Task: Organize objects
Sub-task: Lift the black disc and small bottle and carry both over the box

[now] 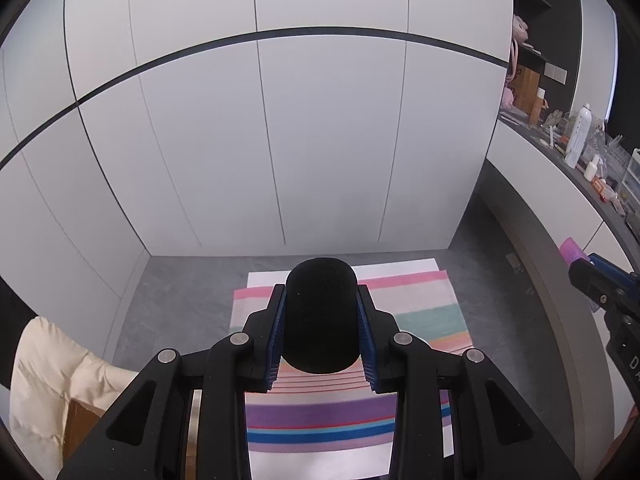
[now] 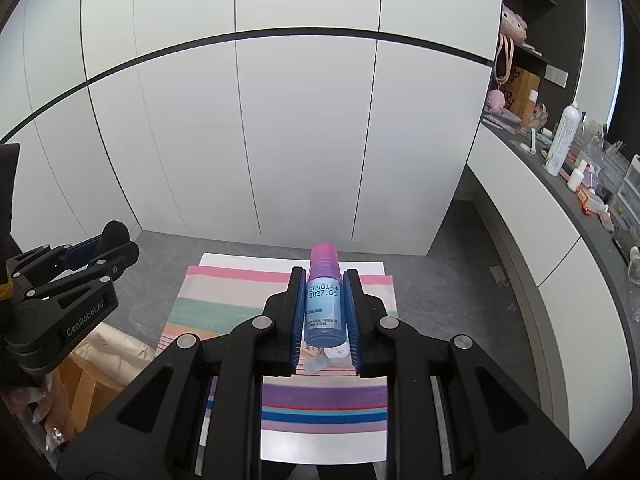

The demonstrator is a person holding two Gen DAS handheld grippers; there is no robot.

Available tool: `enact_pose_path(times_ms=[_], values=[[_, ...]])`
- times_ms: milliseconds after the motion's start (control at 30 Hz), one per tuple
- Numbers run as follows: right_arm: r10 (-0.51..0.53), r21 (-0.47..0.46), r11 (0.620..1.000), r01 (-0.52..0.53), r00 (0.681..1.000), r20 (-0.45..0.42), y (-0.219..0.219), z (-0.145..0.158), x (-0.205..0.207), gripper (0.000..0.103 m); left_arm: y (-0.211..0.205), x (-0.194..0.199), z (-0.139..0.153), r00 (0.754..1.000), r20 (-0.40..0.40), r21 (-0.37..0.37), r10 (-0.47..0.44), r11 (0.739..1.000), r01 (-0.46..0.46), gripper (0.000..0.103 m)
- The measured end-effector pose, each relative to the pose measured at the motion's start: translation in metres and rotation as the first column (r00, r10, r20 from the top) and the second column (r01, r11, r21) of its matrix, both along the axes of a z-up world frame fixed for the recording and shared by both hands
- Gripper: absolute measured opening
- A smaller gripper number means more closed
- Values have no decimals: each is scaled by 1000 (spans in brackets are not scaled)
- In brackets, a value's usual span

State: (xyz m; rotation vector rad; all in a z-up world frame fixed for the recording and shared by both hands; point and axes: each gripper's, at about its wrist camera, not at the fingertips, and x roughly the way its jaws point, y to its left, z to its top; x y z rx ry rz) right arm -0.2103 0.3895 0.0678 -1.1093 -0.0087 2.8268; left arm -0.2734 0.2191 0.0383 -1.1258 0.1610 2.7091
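My left gripper (image 1: 321, 308) is shut on a black fuzzy cylinder (image 1: 321, 316) and holds it above a striped cloth (image 1: 420, 304). It also shows at the left of the right wrist view (image 2: 100, 246). My right gripper (image 2: 323, 296) is shut on a blue bottle with a pink cap (image 2: 323, 300), bottom end toward the camera, above the same cloth (image 2: 224, 300). Its pink cap (image 1: 573, 251) shows at the right edge of the left wrist view. Small clear items (image 2: 320, 362) lie on the cloth under the bottle.
The cloth lies on a white sheet (image 2: 320, 444) on a grey floor (image 2: 440, 320). White cabinet doors (image 2: 304, 140) stand behind. A cluttered counter (image 2: 576, 184) with bottles runs along the right. A cream cushion on a wooden frame (image 1: 48, 380) is at left.
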Motion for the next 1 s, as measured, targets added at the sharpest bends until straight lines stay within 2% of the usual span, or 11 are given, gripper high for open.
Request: enact_pose_path(times_ms=[167, 433, 767, 1000], values=[[20, -21, 1000, -20, 1000, -2, 2, 1, 10, 19, -1, 14, 1, 1000, 14, -6, 3, 1000, -3, 33], [95, -111, 989, -95, 995, -7, 5, -1, 35, 19, -16, 35, 3, 1000, 13, -1, 10, 1000, -10, 33], [163, -173, 971, -166, 986, -28, -1, -12, 98, 19, -61, 102, 10, 999, 30, 17, 39, 999, -39, 33], [157, -184, 969, -164, 986, -52, -8, -20, 154, 19, -72, 164, 15, 998, -44, -45, 37, 998, -39, 33]])
